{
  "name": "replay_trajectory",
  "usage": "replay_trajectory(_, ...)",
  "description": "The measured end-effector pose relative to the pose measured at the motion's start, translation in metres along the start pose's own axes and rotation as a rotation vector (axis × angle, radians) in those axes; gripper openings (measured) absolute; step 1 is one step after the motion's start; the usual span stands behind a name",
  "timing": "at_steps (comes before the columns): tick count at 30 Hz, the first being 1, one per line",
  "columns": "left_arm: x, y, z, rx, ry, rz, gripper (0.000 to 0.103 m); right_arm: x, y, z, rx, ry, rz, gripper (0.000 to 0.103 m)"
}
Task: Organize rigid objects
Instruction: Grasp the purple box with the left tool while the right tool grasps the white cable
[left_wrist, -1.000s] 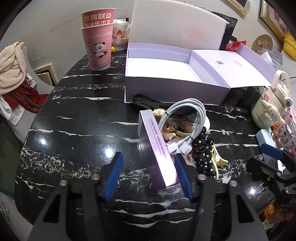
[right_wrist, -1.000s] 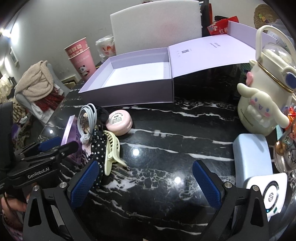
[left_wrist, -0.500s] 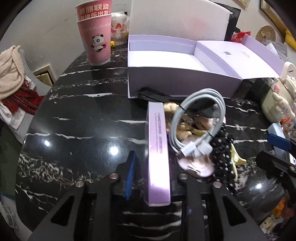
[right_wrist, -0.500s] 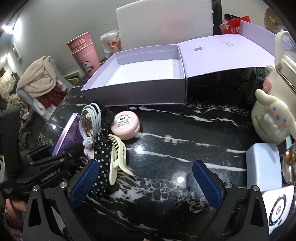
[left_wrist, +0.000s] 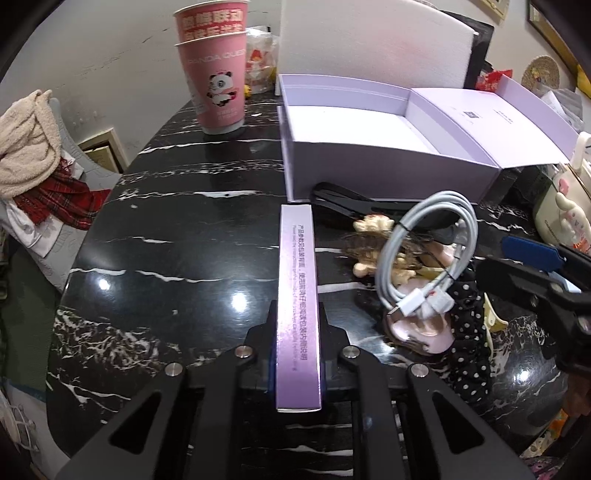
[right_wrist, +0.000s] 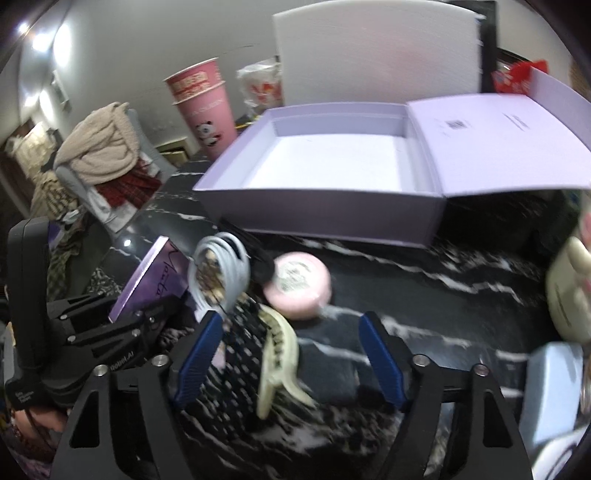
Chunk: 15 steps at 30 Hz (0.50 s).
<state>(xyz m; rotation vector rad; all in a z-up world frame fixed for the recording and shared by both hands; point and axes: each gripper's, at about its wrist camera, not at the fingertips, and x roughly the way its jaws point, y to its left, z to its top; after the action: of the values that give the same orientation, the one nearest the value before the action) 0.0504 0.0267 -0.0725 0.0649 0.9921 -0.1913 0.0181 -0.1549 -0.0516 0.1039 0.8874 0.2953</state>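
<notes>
The long purple carton (left_wrist: 298, 295) was clamped between the fingers of the left gripper (left_wrist: 297, 354), its far end lying toward the open lavender box (left_wrist: 354, 147) on the black marble surface (left_wrist: 177, 251). The fingers of the right gripper (right_wrist: 291, 362) stood apart and had just been closing; the cream hair claw (right_wrist: 277, 354) and the polka-dot fabric (right_wrist: 240, 354) lay between them, apparently ungripped.

The carton would best be lifted level and carried clear of the coiled white cable (left_wrist: 428, 258) just beside it, so that the loop was not dragged along, then set flat against a box wall to leave room for the rest. The right fingers would be better closed on the claw's rigid spine than on loose cloth.

The pads of the left gripper were mostly hidden behind the carton, and whether it rested on the surface could not be told. The right view was blurred, the label on the pink round case (right_wrist: 301, 284) was unreadable, and the things beneath the cable were hard to tell apart.
</notes>
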Motion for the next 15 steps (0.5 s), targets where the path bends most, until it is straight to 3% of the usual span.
replay_trajectory(4, 0.0, 0.007, 0.001, -0.026, 0.006, 0.005, 0.015, 0.009, 0.011, 0.01, -0.046, -0.017, 0.021, 0.054)
replay_trajectory(9, 0.0, 0.013, 0.001, -0.044, 0.005, 0.011, 0.015, 0.017, 0.021, 0.018, -0.103, -0.036, 0.024, 0.042)
replay_trajectory(11, 0.0, 0.014, 0.001, -0.048, 0.006, 0.012, 0.015, 0.02, 0.022, 0.02, -0.115, -0.035, 0.021, 0.029)
replay_trajectory(15, -0.003, 0.015, 0.002, -0.049, -0.003, 0.015, 0.015, 0.022, 0.024, 0.02, -0.133, -0.038, 0.015, 0.017)
